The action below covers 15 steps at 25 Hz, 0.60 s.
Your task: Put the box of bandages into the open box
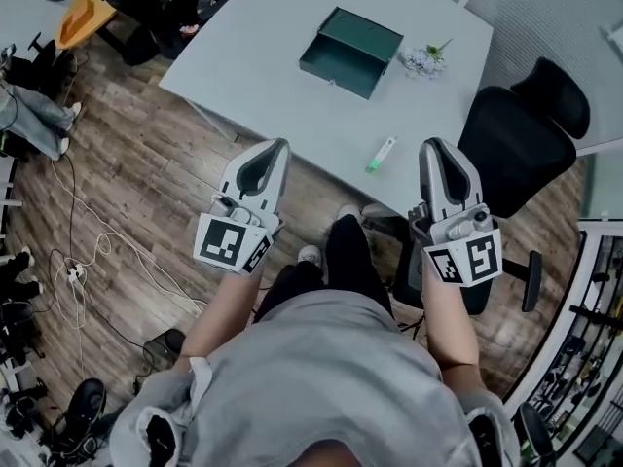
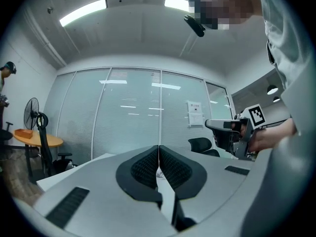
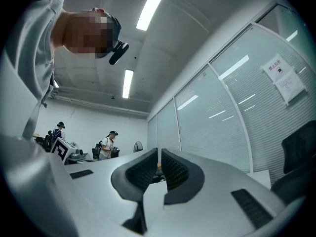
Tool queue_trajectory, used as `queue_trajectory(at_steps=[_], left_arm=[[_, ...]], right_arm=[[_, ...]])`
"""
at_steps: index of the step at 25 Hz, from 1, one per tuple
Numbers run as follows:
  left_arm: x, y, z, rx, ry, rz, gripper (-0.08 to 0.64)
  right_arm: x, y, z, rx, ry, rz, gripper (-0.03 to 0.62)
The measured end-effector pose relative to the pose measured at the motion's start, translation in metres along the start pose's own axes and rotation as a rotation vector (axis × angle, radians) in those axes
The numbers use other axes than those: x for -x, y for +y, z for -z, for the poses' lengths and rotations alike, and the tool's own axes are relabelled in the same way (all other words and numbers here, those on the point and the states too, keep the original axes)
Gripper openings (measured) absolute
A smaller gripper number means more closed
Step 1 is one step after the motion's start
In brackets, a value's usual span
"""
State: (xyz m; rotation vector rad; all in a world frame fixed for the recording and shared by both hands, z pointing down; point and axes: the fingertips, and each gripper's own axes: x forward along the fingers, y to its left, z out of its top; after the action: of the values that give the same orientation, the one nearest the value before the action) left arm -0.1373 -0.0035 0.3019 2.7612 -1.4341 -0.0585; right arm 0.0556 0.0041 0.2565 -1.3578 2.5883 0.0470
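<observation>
The open box (image 1: pixel 350 51) is dark green and sits at the far middle of the white table (image 1: pixel 263 56), its lid laid back. The box of bandages (image 1: pixel 382 154), small, green and white, lies near the table's front edge. My left gripper (image 1: pixel 277 148) hovers at that front edge, left of the bandages, jaws shut and empty (image 2: pixel 158 154). My right gripper (image 1: pixel 435 147) is just right of the bandages, also shut on nothing (image 3: pixel 159 159). Both gripper views tilt upward at glass walls and ceiling, so neither shows the boxes.
A small bunch of flowers (image 1: pixel 425 59) lies right of the open box. A black office chair (image 1: pixel 526 125) stands at the table's right side. Cables (image 1: pixel 88 256) trail over the wooden floor on the left. Two people (image 3: pixel 109 144) stand far off.
</observation>
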Motion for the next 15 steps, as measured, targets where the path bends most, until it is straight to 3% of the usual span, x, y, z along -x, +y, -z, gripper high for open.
queue_trajectory(at_steps=[9, 15], left_arm=[[-0.117, 0.034, -0.014, -0.031, -0.026, -0.118, 0.020], [-0.168, 0.039, -0.024, 0.021, -0.084, -0.151, 0.020]], right_arm=[[-0.068, -0.124, -0.010, 0.014, -0.033, -0.067, 0.052], [-0.097, -0.170, -0.004, -0.014, -0.036, -0.101, 0.052]])
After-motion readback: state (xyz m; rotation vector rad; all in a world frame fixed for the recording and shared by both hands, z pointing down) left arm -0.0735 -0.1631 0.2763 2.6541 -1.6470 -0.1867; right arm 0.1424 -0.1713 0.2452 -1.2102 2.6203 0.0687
